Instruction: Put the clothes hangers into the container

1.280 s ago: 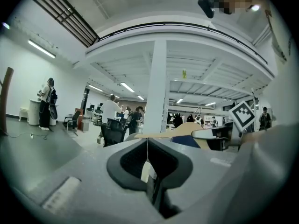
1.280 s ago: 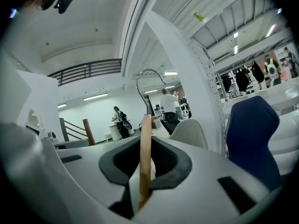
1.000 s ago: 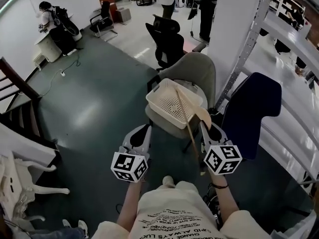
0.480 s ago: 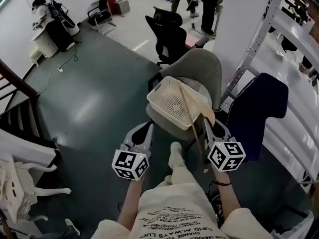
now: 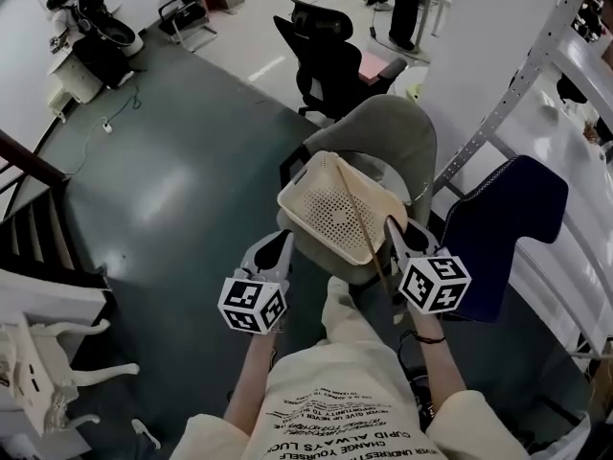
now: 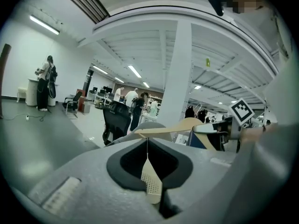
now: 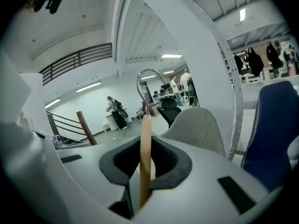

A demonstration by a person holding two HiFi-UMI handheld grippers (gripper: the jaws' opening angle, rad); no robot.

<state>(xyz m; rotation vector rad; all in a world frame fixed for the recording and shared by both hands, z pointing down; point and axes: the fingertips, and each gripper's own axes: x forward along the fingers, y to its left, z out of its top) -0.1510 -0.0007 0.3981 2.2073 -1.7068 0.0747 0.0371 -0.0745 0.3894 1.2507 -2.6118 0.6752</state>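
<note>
A cream perforated basket (image 5: 330,217) sits tilted on a grey chair (image 5: 388,132). My right gripper (image 5: 397,236) is shut on a wooden hanger (image 5: 359,220), whose far end reaches over the basket. In the right gripper view the wooden bar (image 7: 145,162) stands between the jaws, with the metal hook (image 7: 145,78) above. My left gripper (image 5: 275,253) hovers near the basket's near left corner; its jaws meet at the tips and hold nothing. The left gripper view shows the hanger (image 6: 177,126), the right gripper (image 6: 219,130), and a strip of the basket (image 6: 152,183) below the jaw tips.
A dark blue chair (image 5: 506,228) stands right of the grey one, by a slanted metal shelf upright (image 5: 522,89). A black office chair (image 5: 330,60) is behind. A stair rail (image 5: 29,166) and a white chair (image 5: 38,372) are at the left. People stand far off.
The person has stepped forward; a leg now shows below the grippers and the chair with the basket is nearer. Both grippers keep their state, the right still holding the hanger.
</note>
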